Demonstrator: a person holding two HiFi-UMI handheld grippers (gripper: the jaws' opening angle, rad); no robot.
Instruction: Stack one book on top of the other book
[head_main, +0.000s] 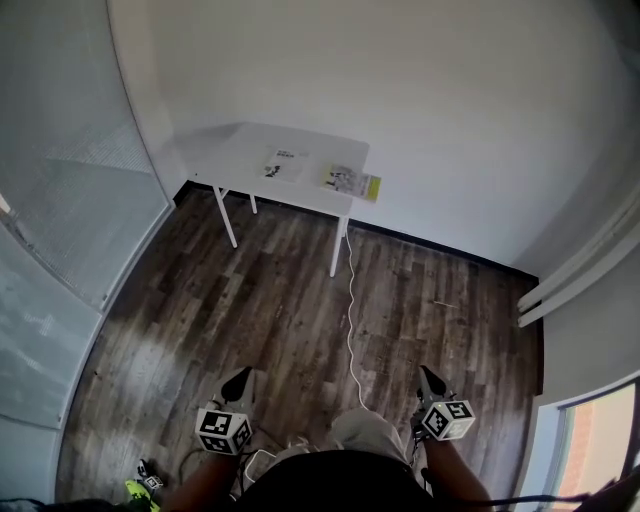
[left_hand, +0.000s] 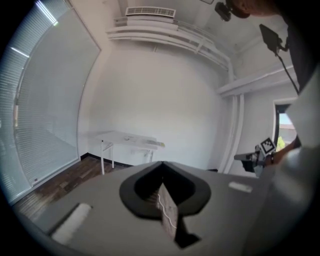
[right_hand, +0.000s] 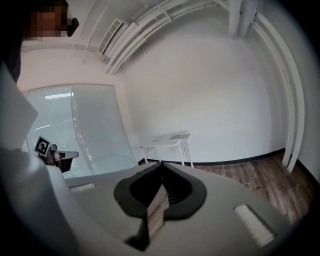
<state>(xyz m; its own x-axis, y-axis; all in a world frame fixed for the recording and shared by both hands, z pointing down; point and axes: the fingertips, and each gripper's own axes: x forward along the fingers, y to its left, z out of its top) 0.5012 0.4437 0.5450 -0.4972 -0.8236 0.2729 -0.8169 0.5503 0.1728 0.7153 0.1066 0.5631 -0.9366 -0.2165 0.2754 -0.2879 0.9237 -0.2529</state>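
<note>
Left gripper and right gripper, fingers closed on nothing, stand well apart from the worktop bearing two books; the head view shows a white cable on the floor between.

White table, white book, yellow-edged book alongside

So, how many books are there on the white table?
2. The white book lies near the middle of the table; the yellow-edged book lies apart from it at the right end. Nothing seems to hide more.

Bright even daylight; fisheye warp, dark corners.
</note>
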